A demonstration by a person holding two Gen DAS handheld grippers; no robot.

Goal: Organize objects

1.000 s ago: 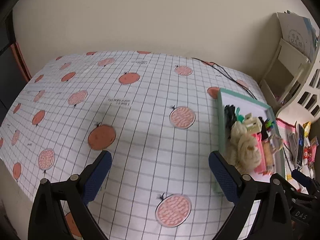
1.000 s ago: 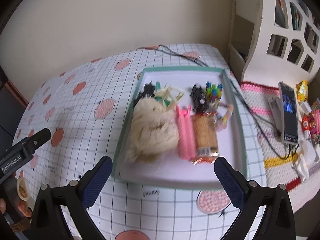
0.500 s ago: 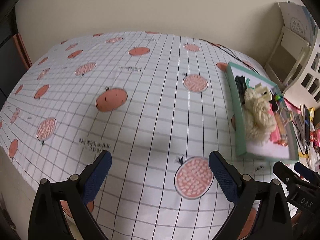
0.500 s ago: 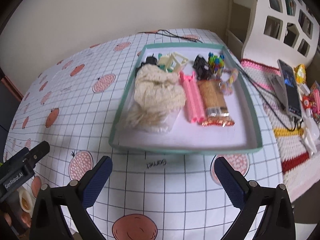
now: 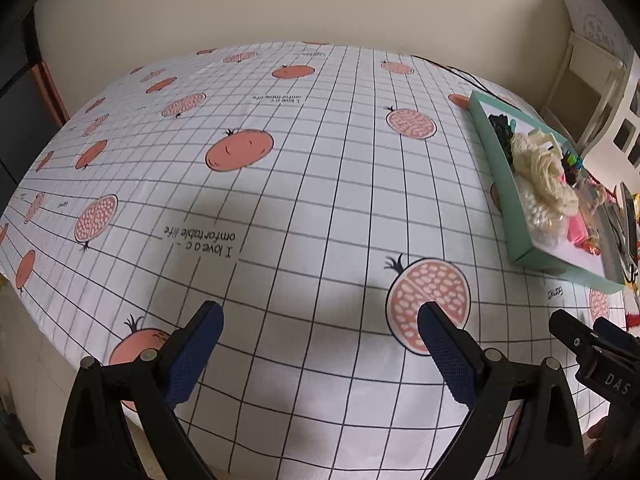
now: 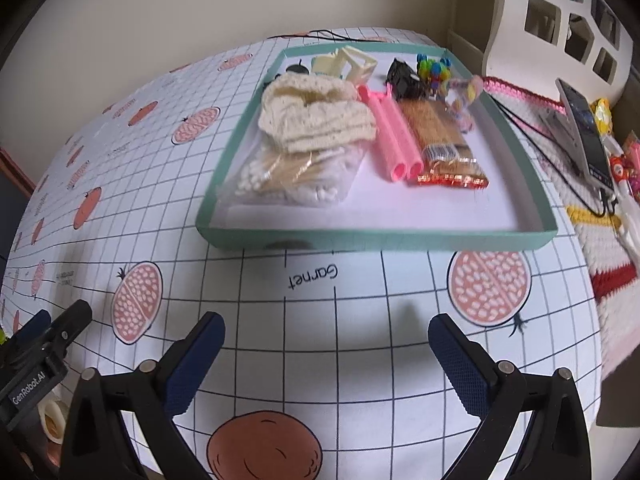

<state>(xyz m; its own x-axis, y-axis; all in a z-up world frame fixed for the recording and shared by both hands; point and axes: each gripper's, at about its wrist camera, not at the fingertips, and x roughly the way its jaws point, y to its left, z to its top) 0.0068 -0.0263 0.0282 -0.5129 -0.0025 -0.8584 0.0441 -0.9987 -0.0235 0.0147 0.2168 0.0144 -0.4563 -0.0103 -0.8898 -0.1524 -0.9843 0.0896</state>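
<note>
A teal tray [image 6: 376, 239] [image 5: 496, 160] sits on the pomegranate-print tablecloth [image 5: 280, 200]. Inside it lie cream yarn [image 6: 316, 116], a bag of cotton swabs [image 6: 292, 180], pink tubes [image 6: 392, 136], a snack packet [image 6: 440, 144], a cream clip [image 6: 352, 62], a black item [image 6: 402, 76] and colourful pins [image 6: 432, 68]. My right gripper [image 6: 326, 338] is open, empty, hovering over the cloth just in front of the tray. My left gripper [image 5: 320, 328] is open and empty, over bare cloth left of the tray.
A white cut-out shelf [image 6: 560, 12] stands at the back right. A phone [image 6: 584, 128] with cables lies on a striped knitted mat [image 6: 608, 248] right of the tray, next to small colourful packets [image 6: 616, 168]. The table's front edge is close below both grippers.
Both grippers have pulled back toward the table's front edge and dropped lower; the tray now lies farther ahead. Both stay open and empty.
</note>
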